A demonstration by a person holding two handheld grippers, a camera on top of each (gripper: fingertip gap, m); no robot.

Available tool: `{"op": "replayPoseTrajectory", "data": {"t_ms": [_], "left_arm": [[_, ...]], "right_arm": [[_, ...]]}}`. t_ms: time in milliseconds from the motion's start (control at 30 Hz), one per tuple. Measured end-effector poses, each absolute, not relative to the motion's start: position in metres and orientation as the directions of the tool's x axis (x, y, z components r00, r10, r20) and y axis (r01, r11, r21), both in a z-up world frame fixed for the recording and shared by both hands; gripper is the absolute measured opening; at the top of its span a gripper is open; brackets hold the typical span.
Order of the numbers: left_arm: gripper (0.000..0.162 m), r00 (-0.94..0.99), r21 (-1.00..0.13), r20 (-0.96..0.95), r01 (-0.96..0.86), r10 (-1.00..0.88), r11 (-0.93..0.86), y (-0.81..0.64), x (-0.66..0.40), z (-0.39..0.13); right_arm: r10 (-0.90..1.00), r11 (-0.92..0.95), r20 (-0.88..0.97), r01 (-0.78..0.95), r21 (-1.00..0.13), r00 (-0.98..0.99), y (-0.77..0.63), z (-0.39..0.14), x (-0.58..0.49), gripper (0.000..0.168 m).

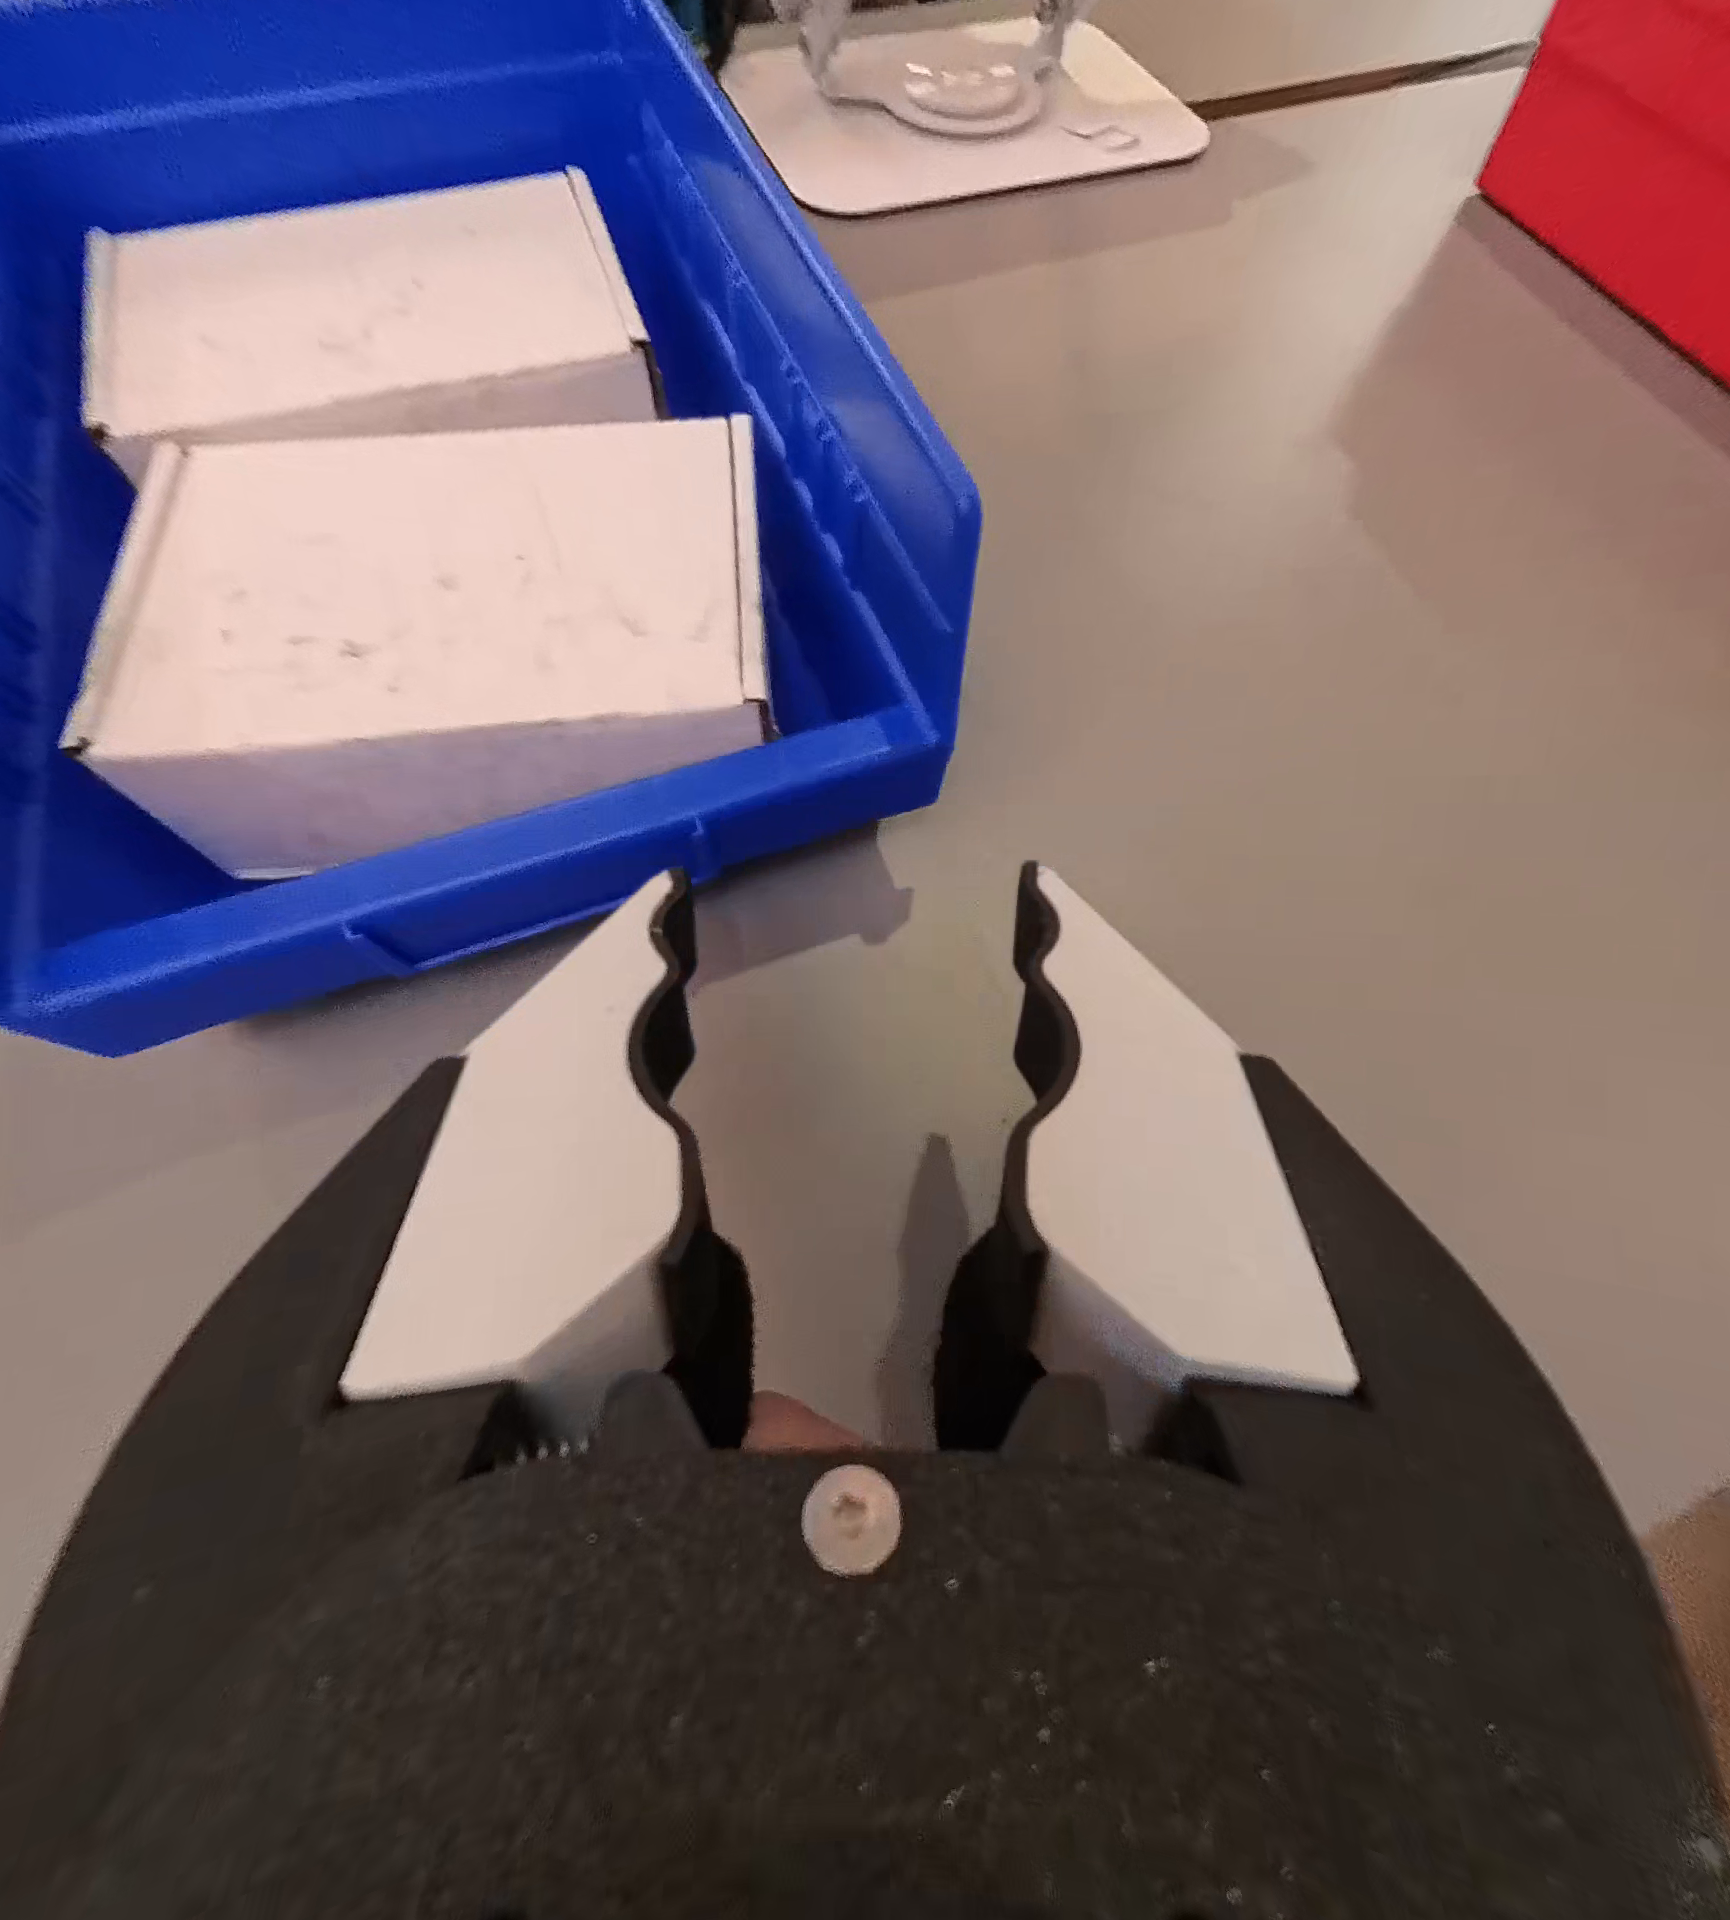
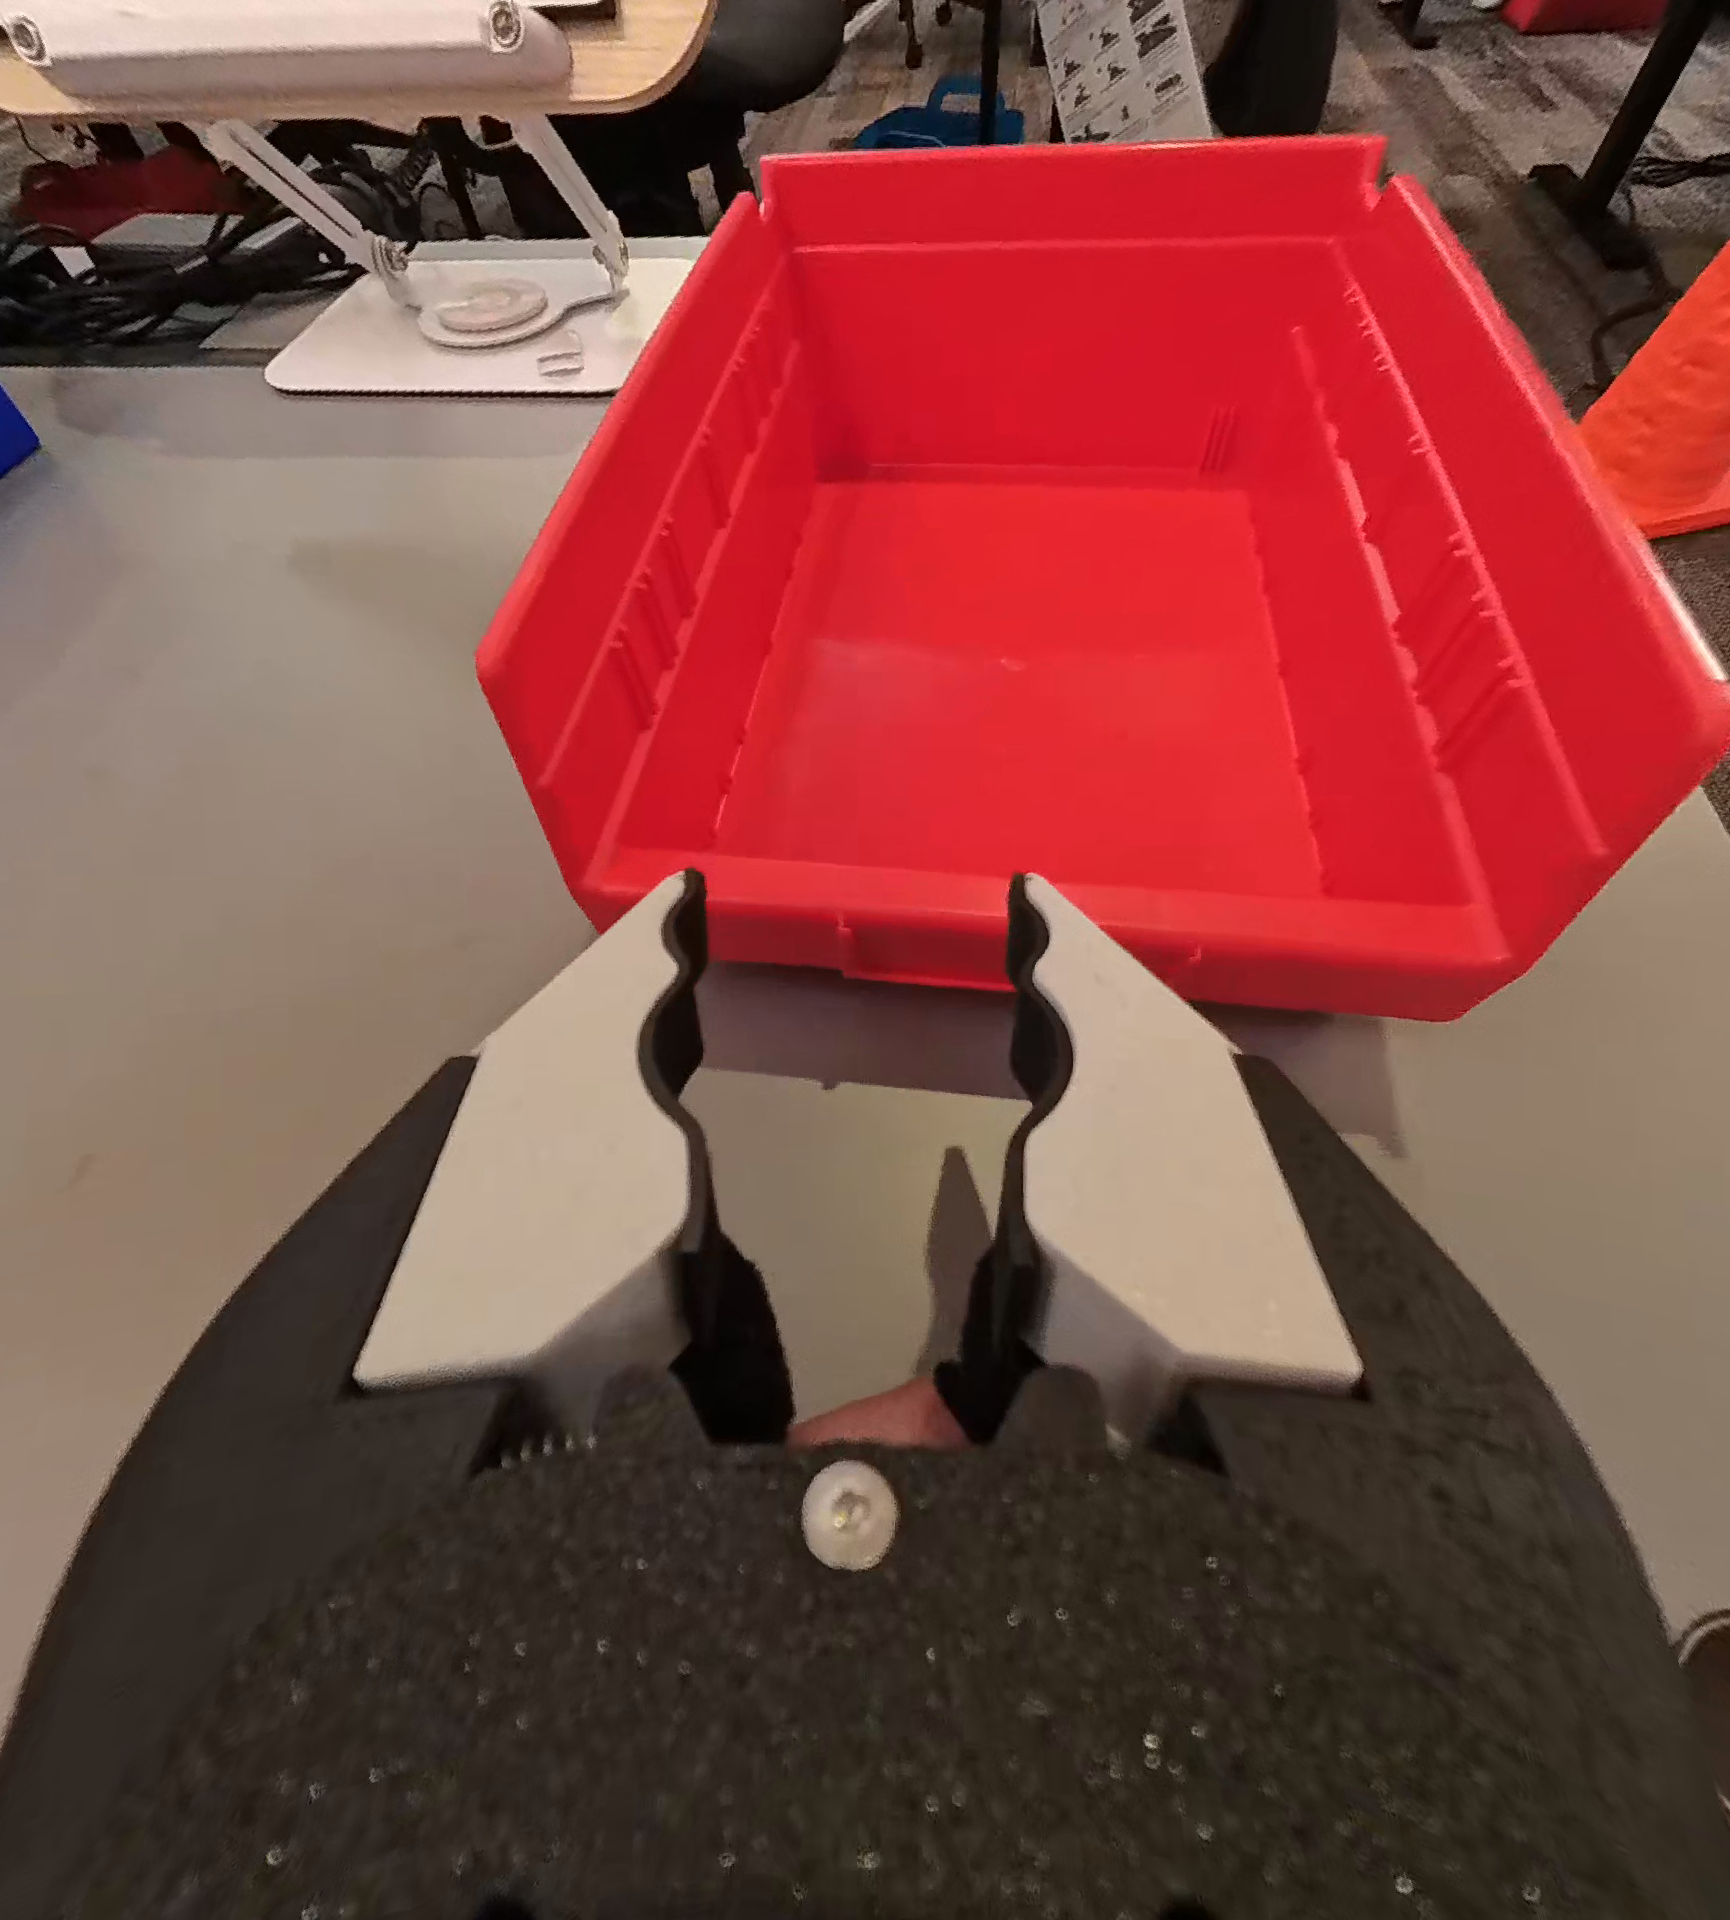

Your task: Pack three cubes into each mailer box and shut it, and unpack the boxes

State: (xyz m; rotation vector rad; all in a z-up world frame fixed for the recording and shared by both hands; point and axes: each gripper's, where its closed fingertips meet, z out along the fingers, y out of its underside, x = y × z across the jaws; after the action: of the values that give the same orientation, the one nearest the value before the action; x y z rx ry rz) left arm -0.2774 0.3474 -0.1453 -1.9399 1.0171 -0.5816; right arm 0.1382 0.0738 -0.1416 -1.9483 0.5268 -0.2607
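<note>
- Two plastic bins are carried by the grey table (image 2: 217, 831), a red one and a blue one.
- The red bin (image 2: 1100, 935) is seen in the right wrist view, set toward the table's right edge, its front lip facing the camera; nothing is seen on its floor.
- The blue bin (image 1: 840, 540) is seen in the left wrist view, toward the table's left side, with its front wall lowest.
- Two shut white mailer boxes are held in the blue bin: the nearer mailer box (image 1: 425, 623) lies against the bin's front wall, and the farther mailer box (image 1: 362, 312) lies just behind it, the two touching or nearly so.
- No cubes can be made out in either view.
- The left gripper (image 1: 856, 883) is held above bare table just beside the blue bin's front right corner; its jaws are spread moderately and nothing is grasped or touched.
- The right gripper (image 2: 856, 888) is held just before the red bin's front lip; its jaws are likewise parted moderately, with nothing between them.
- A white stand base (image 2: 445, 332) is set at the table's far edge, between the bins.
</note>
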Motion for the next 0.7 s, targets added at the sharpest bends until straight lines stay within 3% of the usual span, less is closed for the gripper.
{"op": "replayPoseTrajectory", "data": {"t_ms": [67,167,267,367,567,633,700], "left_arm": [[0.062,0.522,-0.827,0.028,-0.467,-0.853,-0.313,0.349,-0.275,-0.14],[0.069,0.353,-0.764,-0.074,-0.621,-0.933,-0.174,0.353,-0.272,-0.128],[0.077,0.128,-0.612,-0.283,-0.787,-0.951,0.076,0.376,-0.272,-0.117],[0.077,-0.105,-0.418,-0.356,-0.871,-0.929,0.259,0.403,-0.276,-0.119],[0.1,-0.585,0.074,-0.375,-0.792,-0.719,0.606,0.467,-0.29,-0.138],[0.107,-0.67,0.145,-0.347,-0.73,-0.657,0.668,0.479,-0.279,-0.142],[0.108,-0.701,0.136,-0.277,-0.706,-0.657,0.695,0.479,-0.267,-0.148]], "right_arm": [[-0.473,-0.356,-0.055,-0.248,-0.901,0.879,0.074,-0.143,0.139,0.057],[-0.47,-0.353,-0.07,-0.26,-0.899,0.88,0.074,-0.145,0.139,0.057],[-0.464,-0.351,-0.1,-0.287,-0.891,0.88,0.075,-0.147,0.139,0.057],[-0.456,-0.359,-0.116,-0.302,-0.883,0.882,0.077,-0.15,0.137,0.057],[-0.456,-0.378,-0.097,-0.291,-0.879,0.885,0.077,-0.151,0.133,0.057],[-0.455,-0.391,-0.081,-0.28,-0.877,0.887,0.077,-0.153,0.132,0.057],[-0.457,-0.403,-0.068,-0.275,-0.873,0.887,0.077,-0.155,0.133,0.057]]}}
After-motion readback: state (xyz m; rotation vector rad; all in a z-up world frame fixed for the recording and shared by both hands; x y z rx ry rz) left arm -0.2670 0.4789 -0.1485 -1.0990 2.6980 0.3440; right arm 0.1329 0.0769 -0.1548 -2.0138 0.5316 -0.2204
